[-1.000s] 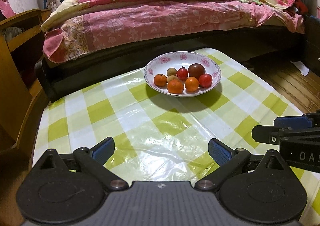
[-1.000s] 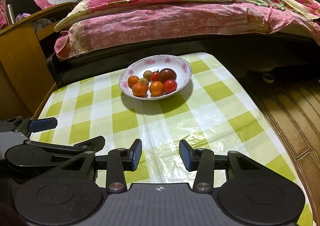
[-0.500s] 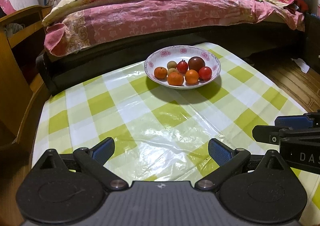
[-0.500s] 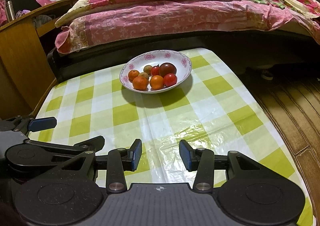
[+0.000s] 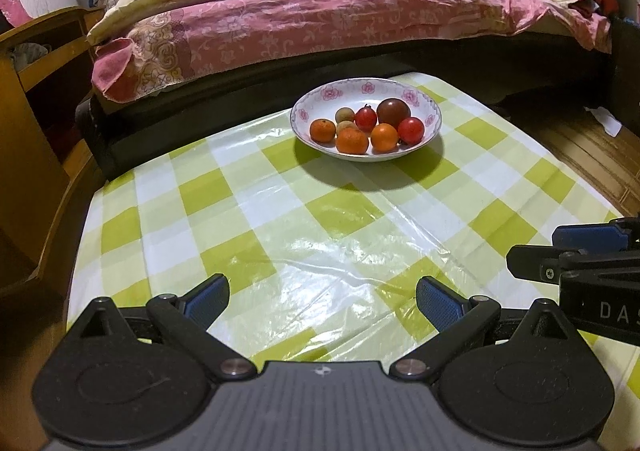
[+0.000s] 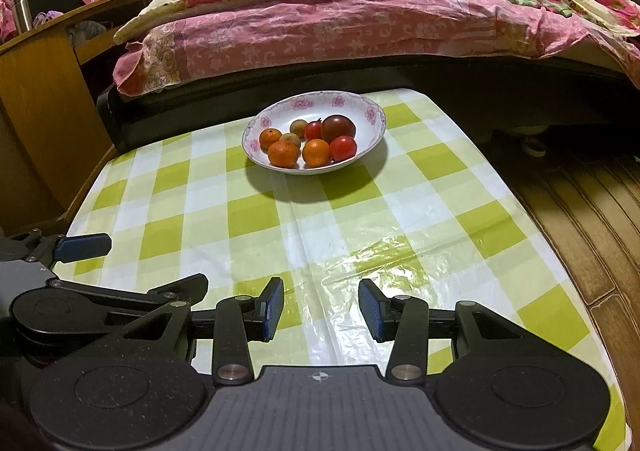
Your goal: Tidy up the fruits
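Both claws hang empty over the near end of the checked tablecloth (image 6: 256, 219) — left gripper (image 5: 322, 297) spread wide, right gripper (image 6: 321, 309) parted more narrowly. The bowl (image 5: 432, 123) of fruits (image 6: 308, 141) lies straight ahead, well apart, about equally far from each. Legible writing — only "DAS" on the right gripper's body.

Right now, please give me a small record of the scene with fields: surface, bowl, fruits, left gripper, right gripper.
surface: table with green-and-white checked cloth
bowl: white, pink flowers on rim, at the far end of the table near the bed
fruits: three orange ones, two red ones, one dark round one, two small brownish ones, all inside the bowl
left gripper: open, empty, above the cloth
right gripper: open, empty, jaws narrower than the left
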`<state>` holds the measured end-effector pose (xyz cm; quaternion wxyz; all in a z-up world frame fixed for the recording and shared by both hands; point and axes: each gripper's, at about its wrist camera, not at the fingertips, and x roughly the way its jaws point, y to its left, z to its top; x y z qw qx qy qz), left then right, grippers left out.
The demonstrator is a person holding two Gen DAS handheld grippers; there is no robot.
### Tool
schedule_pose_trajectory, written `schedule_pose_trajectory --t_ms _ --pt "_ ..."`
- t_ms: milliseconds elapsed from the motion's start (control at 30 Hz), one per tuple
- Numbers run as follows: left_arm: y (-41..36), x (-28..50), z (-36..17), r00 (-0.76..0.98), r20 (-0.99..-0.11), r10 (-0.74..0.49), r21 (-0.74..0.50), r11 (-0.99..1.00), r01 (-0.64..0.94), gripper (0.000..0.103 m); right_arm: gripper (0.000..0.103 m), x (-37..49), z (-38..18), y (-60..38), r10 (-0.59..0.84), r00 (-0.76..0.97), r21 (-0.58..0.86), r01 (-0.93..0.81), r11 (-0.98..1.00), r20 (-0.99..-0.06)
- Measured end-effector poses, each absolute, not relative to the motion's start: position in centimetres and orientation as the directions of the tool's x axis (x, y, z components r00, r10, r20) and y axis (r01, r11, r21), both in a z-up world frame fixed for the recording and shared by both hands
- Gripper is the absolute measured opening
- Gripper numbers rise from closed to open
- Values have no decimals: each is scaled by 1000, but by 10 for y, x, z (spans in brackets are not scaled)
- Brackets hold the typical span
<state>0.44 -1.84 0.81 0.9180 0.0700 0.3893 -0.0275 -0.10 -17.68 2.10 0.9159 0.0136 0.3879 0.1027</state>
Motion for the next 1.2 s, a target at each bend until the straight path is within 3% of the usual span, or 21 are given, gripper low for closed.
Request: schedule_pose_trajectory --t_ms 1200 --pt "-22 -13 -5 641 -767 41 140 985 105 103 40 -15 7 -174 170 625 78 -172 982 -762"
